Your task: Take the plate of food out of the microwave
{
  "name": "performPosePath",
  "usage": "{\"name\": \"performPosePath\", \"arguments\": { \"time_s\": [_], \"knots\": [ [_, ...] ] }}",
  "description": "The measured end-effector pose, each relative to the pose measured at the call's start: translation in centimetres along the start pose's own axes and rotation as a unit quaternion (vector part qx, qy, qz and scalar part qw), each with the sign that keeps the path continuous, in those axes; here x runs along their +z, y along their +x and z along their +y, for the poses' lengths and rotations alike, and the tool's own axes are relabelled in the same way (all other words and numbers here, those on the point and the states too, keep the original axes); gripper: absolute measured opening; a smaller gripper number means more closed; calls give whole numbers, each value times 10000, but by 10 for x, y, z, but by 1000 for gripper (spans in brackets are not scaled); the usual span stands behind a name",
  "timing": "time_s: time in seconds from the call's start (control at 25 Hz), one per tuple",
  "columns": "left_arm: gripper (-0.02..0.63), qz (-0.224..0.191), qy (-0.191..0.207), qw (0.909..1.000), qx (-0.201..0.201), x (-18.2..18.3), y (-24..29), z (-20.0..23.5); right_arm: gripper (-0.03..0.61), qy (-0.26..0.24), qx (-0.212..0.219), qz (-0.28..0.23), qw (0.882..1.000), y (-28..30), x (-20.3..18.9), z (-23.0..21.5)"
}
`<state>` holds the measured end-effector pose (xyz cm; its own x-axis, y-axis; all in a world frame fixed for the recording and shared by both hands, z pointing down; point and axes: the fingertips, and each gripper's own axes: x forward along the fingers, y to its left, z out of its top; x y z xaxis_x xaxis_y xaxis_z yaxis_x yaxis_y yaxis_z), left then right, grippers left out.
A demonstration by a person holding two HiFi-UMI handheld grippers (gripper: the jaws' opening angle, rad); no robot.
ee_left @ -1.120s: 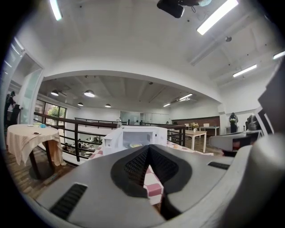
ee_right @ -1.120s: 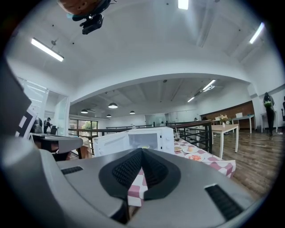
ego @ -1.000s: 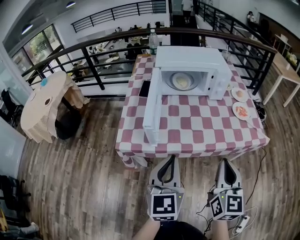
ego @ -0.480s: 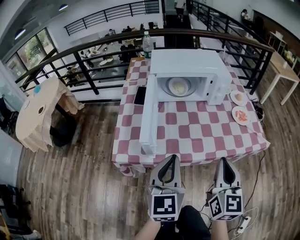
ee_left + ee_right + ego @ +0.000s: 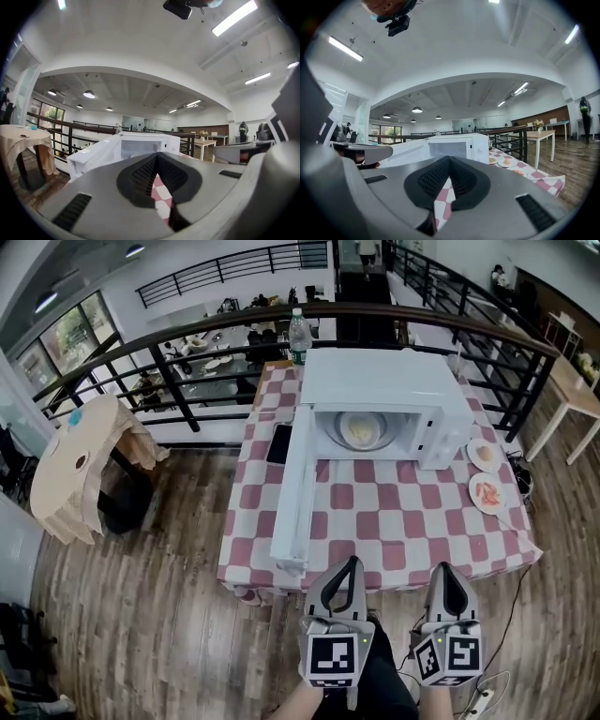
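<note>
Nearer now, left gripper [image 5: 349,566] and right gripper [image 5: 447,571], clenched empty, face microwave [image 5: 384,381] holding plate [image 5: 362,430].

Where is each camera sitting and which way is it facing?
Head view: on the person's head, steeply down at table, open microwave, plate inside; left tool and right tool at bottom.
Left gripper view: rides left tool, level along its own jaws toward microwave.
Right gripper view: rides right tool, same heading, own jaws below.
Shared: both show the microwave.
</note>
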<state>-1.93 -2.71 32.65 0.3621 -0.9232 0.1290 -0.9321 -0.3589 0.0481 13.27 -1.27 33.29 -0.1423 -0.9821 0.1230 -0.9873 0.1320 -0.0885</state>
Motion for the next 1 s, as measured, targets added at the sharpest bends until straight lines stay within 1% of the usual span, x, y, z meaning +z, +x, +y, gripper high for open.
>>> {"name": "performPosePath", "arguments": {
  "time_s": [0.12,0.24,0.36,0.6,0.8,0.92,1.0],
  "knots": [
    [28,36,-81,9999,106,2,20,4,-2,-24,98,43,9999,24,5,-6],
    [28,-99,29,9997,199,7,43,8,-2,12,215,2,9998,48,5,-15],
    [28,-62,6,9996,286,10,64,11,-2,34,339,-22,9994,71,8,-21],
    [28,-75,21,9988,485,19,105,18,-2,27,568,89,9983,117,21,-31],
    [28,149,-130,9973,705,18,134,23,-2,85,783,135,9968,153,22,-42],
    [28,55,-77,9966,818,19,154,27,-2,112,894,168,9958,173,20,-48],
    [28,100,-146,9959,883,18,166,28,-2,124,986,200,9948,186,20,-52]
  ]
}}
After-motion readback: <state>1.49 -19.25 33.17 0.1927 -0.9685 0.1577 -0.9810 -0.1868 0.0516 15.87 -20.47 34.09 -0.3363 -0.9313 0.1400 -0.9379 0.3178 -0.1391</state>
